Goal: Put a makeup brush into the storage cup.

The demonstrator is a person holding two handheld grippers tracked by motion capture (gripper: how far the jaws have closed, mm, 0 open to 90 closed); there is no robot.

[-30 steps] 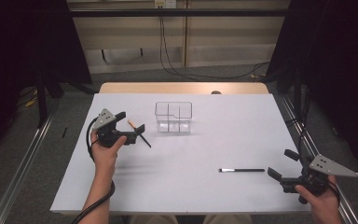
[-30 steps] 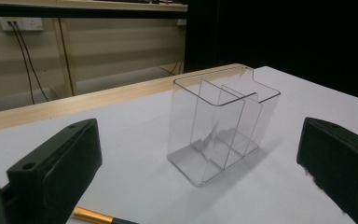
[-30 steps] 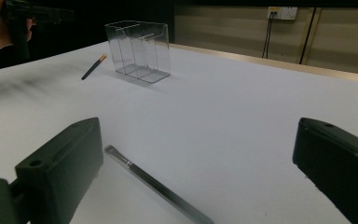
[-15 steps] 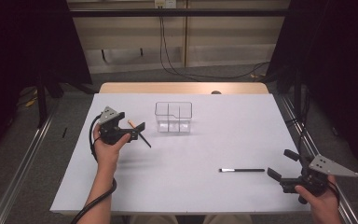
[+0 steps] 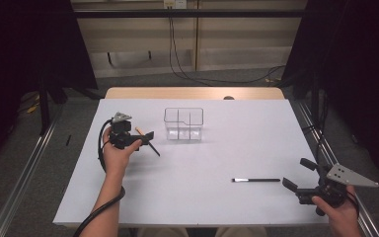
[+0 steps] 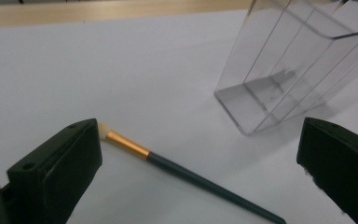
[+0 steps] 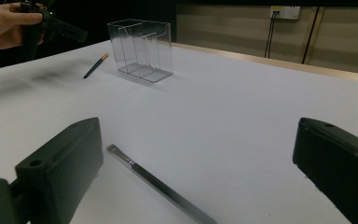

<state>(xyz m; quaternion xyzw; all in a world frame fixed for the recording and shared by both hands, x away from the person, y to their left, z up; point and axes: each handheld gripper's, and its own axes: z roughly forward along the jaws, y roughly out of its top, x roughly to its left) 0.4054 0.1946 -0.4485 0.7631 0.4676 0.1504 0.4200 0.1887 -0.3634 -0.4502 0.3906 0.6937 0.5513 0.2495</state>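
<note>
— Looking at your left hand-held gripper (image 5: 145,138), what lies under it?

— A slim brush (image 6: 182,173) with a dark green handle, a gold-coloured ferrule and a pale tip. It lies flat on the white table (image 5: 227,158), just left of the clear organizer (image 5: 184,124), tip end towards the far edge. Your jaws stand wide apart over it, one on each side of the tip end; you hold nothing with them.

— And the clear organizer itself?

— It stands upright, a see-through box with inner walls that split it into compartments. Nothing lies in them as far as the left gripper view lets you see.

— What about your right hand-held gripper (image 5: 296,180)?

— Its jaws are wide too, gripping nothing. A second brush (image 5: 255,180), thin, black-handled with a silvery ferrule and a flat dark tip, lies on the table well to the right of the clear organizer and nearer you, its handle end pointing at those open jaws.
</note>
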